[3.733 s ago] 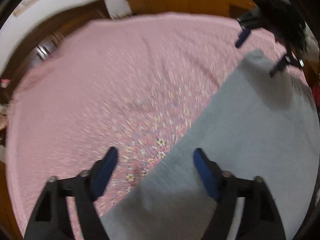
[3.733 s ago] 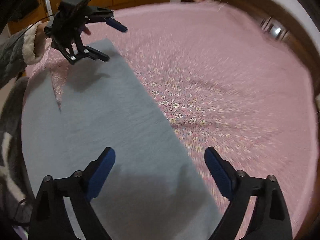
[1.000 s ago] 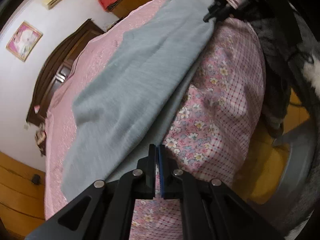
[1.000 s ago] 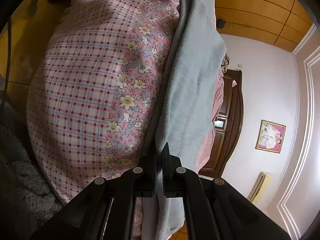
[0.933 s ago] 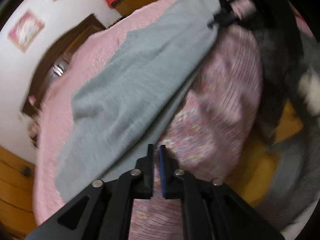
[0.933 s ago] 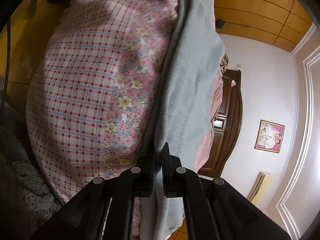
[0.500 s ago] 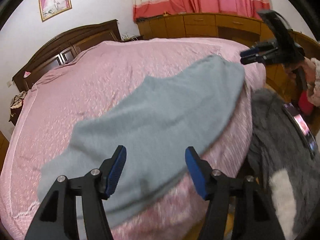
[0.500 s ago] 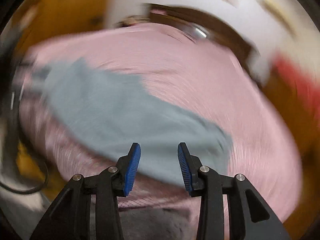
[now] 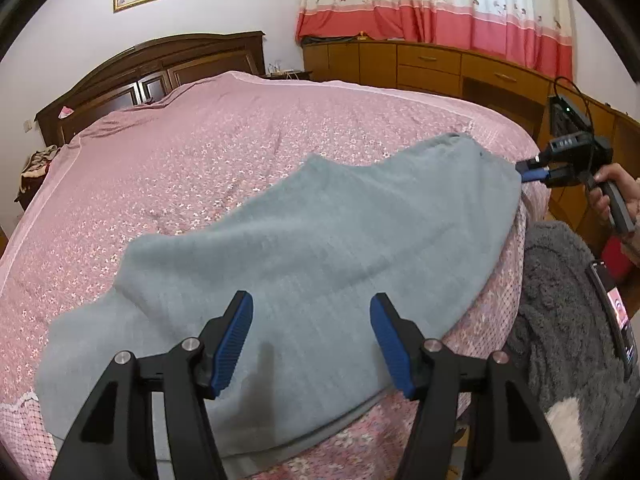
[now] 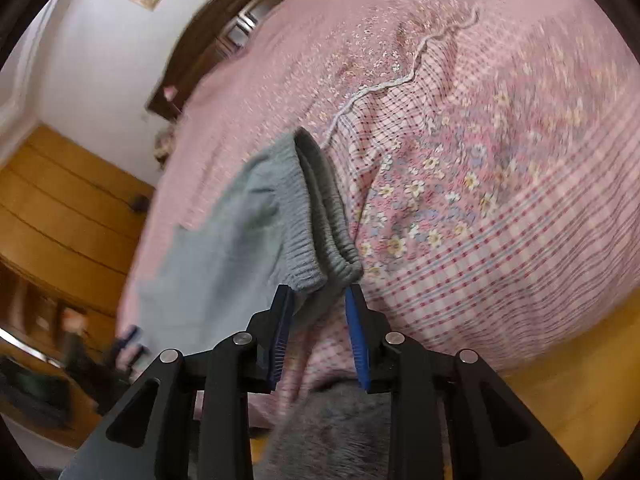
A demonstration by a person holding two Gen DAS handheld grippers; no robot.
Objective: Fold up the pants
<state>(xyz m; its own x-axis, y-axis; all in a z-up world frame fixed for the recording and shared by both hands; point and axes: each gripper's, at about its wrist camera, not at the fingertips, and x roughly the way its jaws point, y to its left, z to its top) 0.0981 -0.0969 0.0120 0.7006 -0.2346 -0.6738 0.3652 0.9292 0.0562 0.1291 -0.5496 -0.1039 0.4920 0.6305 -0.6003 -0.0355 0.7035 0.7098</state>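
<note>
The grey pants [image 9: 312, 248] lie folded lengthwise along the near edge of the pink bed. My left gripper [image 9: 310, 336] is open and empty, hovering above the pants' near part. My right gripper [image 10: 318, 322] is open, its blue pads on either side of the ribbed waistband corner [image 10: 320, 240] at the bed's edge. It also shows in the left wrist view [image 9: 536, 170] at the pants' far right end. The left gripper shows blurred in the right wrist view [image 10: 128, 340].
The pink floral bedspread [image 9: 208, 152] covers the bed, with a checked border [image 10: 500, 220] hanging over the side. A dark wooden headboard [image 9: 160, 64] stands at the back. Wooden cabinets [image 9: 440, 68] line the wall. A grey fleece sleeve [image 9: 560, 320] is at right.
Both grippers have let go of the pants and opened. The left one has lifted up above them. The right one has swung round to the waistband corner.
</note>
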